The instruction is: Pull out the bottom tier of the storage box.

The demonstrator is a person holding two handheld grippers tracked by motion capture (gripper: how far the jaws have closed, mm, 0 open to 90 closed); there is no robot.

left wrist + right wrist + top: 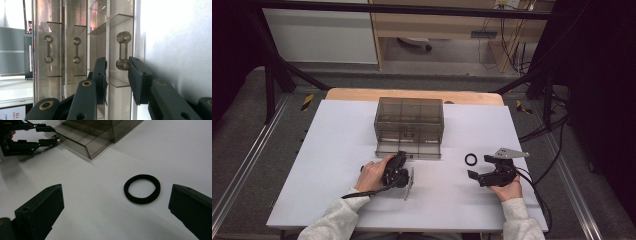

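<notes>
At your left hand, the left gripper (401, 156) points at the smoky translucent plastic drawer cabinet (408, 117) on the white table top (327, 165). Its bottom drawer (408, 149) stands drawn out toward you. In the left gripper view, the left gripper (117, 62) has the drawer's clear dumbbell-shaped handle (123, 51) between its jaws. One pad touches the handle's lower knob and the other sits against the far face of the drawer front, so I read it as clenched on that handle. The right gripper view agrees: your left gripper (53, 135) straddles the front edge of the open drawer (82, 141).

Further right, the flat black ring (471, 159) lies on the table, just ahead of the right gripper (480, 166) and slightly toward its left jaw. In the right gripper view, the ring (142, 200) lies forward of the right gripper (116, 191), nearer one jaw than the other and touching neither. That gripper is released, jaws spread wide, with nothing in them.

So the opening looks done, as far as I can judge. The drawer is out and steadied, and its visible compartments look empty. What seems left is yours on the right: pick up the ring, carry it across to the drawer, drop it in, then push the drawer shut.
</notes>
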